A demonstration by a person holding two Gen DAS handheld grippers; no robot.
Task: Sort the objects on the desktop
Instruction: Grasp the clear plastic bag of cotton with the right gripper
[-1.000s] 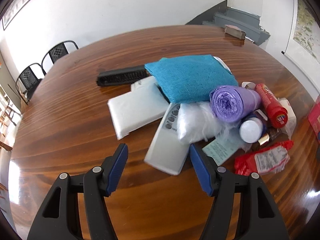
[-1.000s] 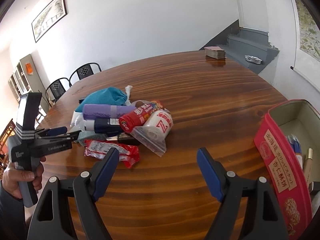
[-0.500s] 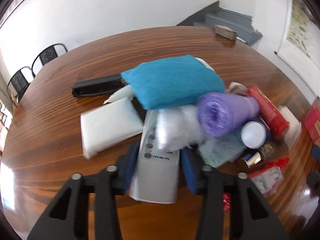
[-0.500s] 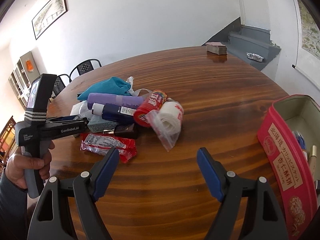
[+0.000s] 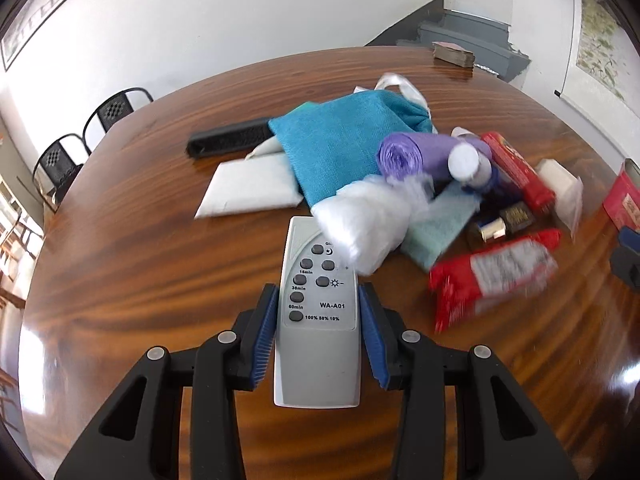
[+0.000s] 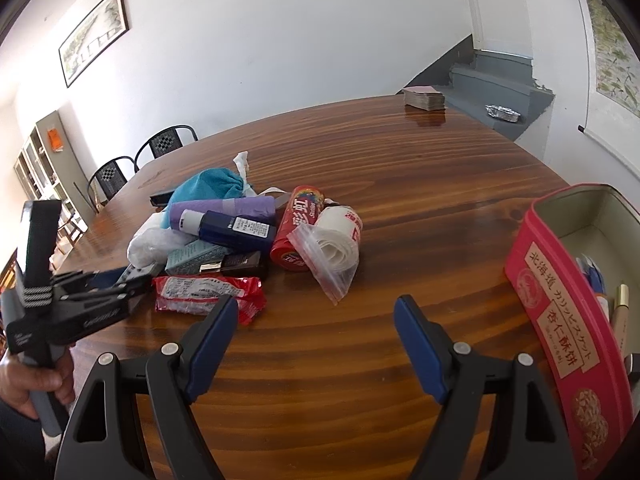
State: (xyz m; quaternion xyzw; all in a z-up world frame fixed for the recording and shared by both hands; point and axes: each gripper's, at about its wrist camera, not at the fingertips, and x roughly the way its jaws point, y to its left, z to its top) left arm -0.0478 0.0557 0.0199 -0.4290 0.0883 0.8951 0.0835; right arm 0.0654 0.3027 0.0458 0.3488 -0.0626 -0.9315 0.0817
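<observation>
My left gripper (image 5: 318, 320) is shut on a grey remote control (image 5: 318, 320), its blue pads against both long sides; the remote's far end lies under a white plastic bag (image 5: 368, 220). Behind it is a heap: a blue cloth (image 5: 344, 148), a purple bag roll (image 5: 416, 156), a red snack packet (image 5: 492, 276) and a red tube (image 5: 520, 172). My right gripper (image 6: 316, 320) is open and empty above bare table, right of the heap (image 6: 248, 232). The left gripper also shows in the right wrist view (image 6: 132, 286).
A red tin (image 6: 560, 320) with pens inside stands at the right. A black comb (image 5: 228, 142) and a white pouch (image 5: 252, 190) lie left of the heap. A card stack (image 6: 424, 98) sits at the table's far edge. Chairs (image 5: 80, 140) stand at the left.
My left gripper moved forward and shut on the remote, which has slid part way out from under the heap. The right gripper stayed open and shifted slightly.
</observation>
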